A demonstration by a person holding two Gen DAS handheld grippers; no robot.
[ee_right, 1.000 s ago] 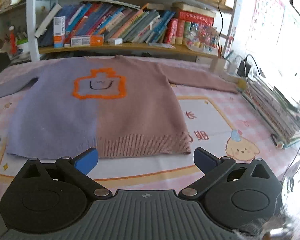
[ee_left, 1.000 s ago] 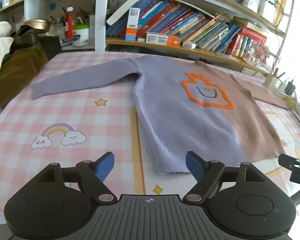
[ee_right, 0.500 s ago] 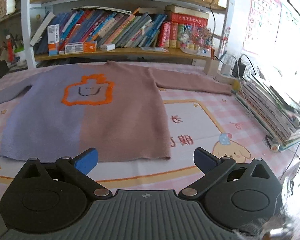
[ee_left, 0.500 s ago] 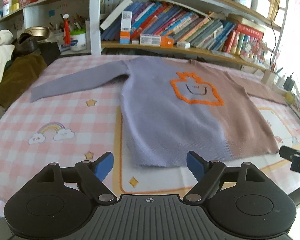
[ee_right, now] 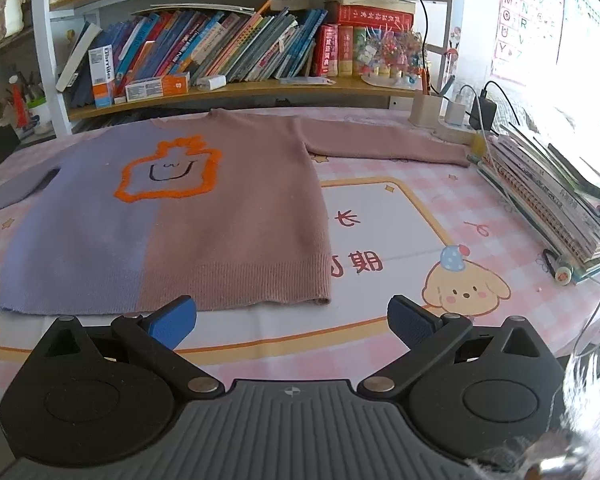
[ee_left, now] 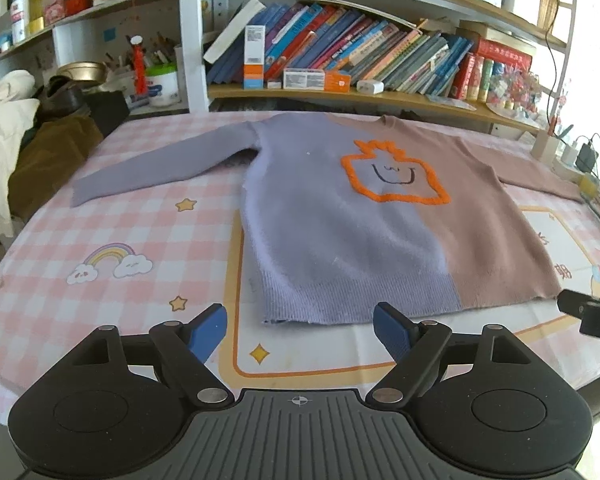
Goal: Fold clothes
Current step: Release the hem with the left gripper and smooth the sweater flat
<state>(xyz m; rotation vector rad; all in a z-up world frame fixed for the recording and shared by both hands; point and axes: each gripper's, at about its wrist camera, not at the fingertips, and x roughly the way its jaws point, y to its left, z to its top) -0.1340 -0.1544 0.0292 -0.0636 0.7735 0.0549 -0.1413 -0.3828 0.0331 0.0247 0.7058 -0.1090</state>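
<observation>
A sweater (ee_left: 340, 236) lies flat and face up on the table, its left half lilac, its right half dusty pink, with an orange outlined smiling shape on the chest. Both sleeves stretch out sideways. My left gripper (ee_left: 300, 330) hovers open just in front of the lilac hem, nothing between its blue pads. In the right wrist view the same sweater (ee_right: 204, 216) fills the left half. My right gripper (ee_right: 292, 322) is open too, just short of the pink hem corner. Its tip (ee_left: 588, 312) shows at the right edge of the left wrist view.
The table wears a pink checked cloth (ee_left: 120, 232) with cartoon prints. A pile of clothes (ee_left: 28, 152) sits at the far left. Bookshelves (ee_left: 360, 60) stand behind. A stack of books (ee_right: 552, 196), a power strip with chargers (ee_right: 460, 116) and cables line the right side.
Both grippers have drawn back from the sweater toward the near table edge: the hem now lies farther ahead of the fingers. The sweater has not moved. Both stay open.
</observation>
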